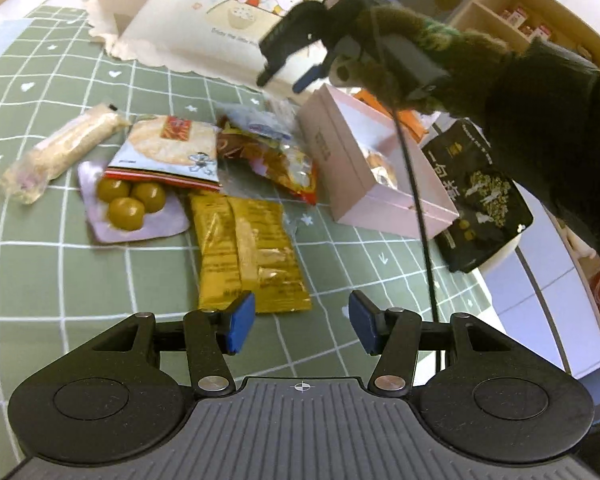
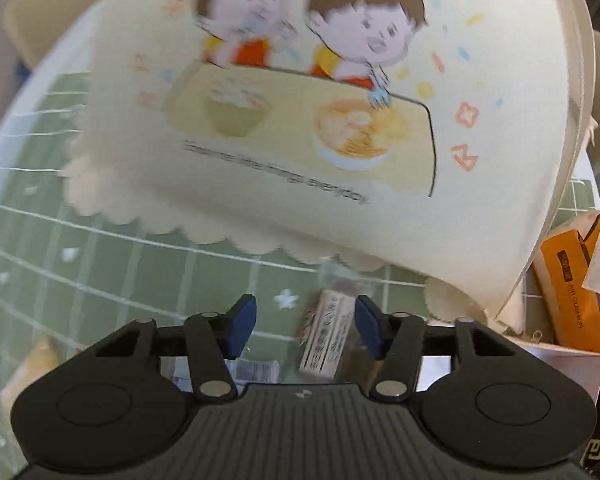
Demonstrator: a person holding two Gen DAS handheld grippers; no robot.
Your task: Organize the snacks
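Observation:
Several snack packs lie on the green checked tablecloth: a yellow pack, a pack with three green balls, a rice-cracker pack, a long clear pack and a red-yellow pack. An open pink box holds a snack. My left gripper is open and empty above the yellow pack's near end. My right gripper is open, hovering over a small clear pack; it also shows in the left wrist view above the box's far end.
A cream bag with a cartoon print stands at the back of the table. A black pouch lies at the table's right edge. An orange carton sits to the right. Shelves stand beyond.

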